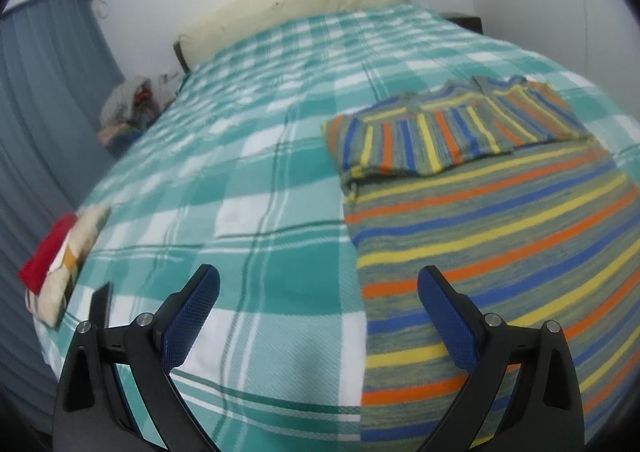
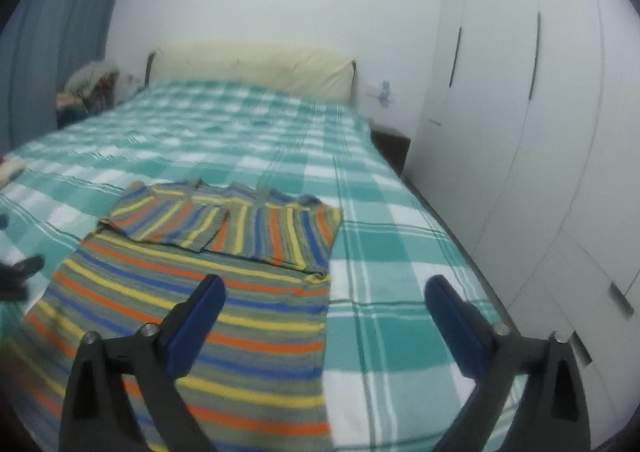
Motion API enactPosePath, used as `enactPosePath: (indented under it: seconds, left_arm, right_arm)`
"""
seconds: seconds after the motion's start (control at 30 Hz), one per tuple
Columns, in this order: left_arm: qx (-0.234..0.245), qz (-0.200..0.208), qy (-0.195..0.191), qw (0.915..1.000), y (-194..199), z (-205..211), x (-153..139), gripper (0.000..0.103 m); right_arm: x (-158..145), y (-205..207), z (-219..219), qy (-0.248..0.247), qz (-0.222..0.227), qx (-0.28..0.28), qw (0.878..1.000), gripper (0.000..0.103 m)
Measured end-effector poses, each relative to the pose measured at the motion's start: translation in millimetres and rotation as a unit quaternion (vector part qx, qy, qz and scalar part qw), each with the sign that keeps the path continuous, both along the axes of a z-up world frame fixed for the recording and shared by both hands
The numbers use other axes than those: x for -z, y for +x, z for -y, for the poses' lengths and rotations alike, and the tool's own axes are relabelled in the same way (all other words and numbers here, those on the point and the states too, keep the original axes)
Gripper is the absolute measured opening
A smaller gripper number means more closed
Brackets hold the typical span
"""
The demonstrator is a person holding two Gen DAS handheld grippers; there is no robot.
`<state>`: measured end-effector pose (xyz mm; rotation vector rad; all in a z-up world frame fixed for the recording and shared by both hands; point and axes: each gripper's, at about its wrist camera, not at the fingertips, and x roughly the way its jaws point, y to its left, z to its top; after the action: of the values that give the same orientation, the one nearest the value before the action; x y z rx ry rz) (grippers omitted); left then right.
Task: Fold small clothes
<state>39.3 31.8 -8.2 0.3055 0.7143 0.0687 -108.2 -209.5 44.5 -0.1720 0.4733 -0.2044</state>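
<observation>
A striped knit garment (image 1: 500, 236) in orange, yellow, blue and grey lies flat on the green checked bedspread (image 1: 240, 172). Both sleeves are folded in across its upper part (image 1: 440, 132). My left gripper (image 1: 318, 284) is open and empty, over the garment's lower left edge. In the right wrist view the same garment (image 2: 200, 312) lies at lower left with its sleeves folded (image 2: 240, 228). My right gripper (image 2: 324, 294) is open and empty, over the garment's right edge. The left gripper's tip (image 2: 24, 268) shows at the far left.
Folded clothes, red and beige (image 1: 56, 264), lie at the bed's left edge beside a dark phone (image 1: 100, 302). A cream headboard (image 2: 252, 68) stands at the far end. White wardrobes (image 2: 520, 132) run along the right. A cluttered nightstand (image 1: 128, 108) and a blue curtain (image 1: 48, 92) are on the left.
</observation>
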Motion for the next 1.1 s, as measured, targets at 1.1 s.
enactPosePath:
  seconds: [1.1]
  left_arm:
    - [-0.016,0.004,-0.023,0.9996,1.5,-9.5,-5.6,0.101]
  right_arm:
    - [39.1,-10.9,-25.8,-0.089,-0.022,-0.039,0.995,0.100]
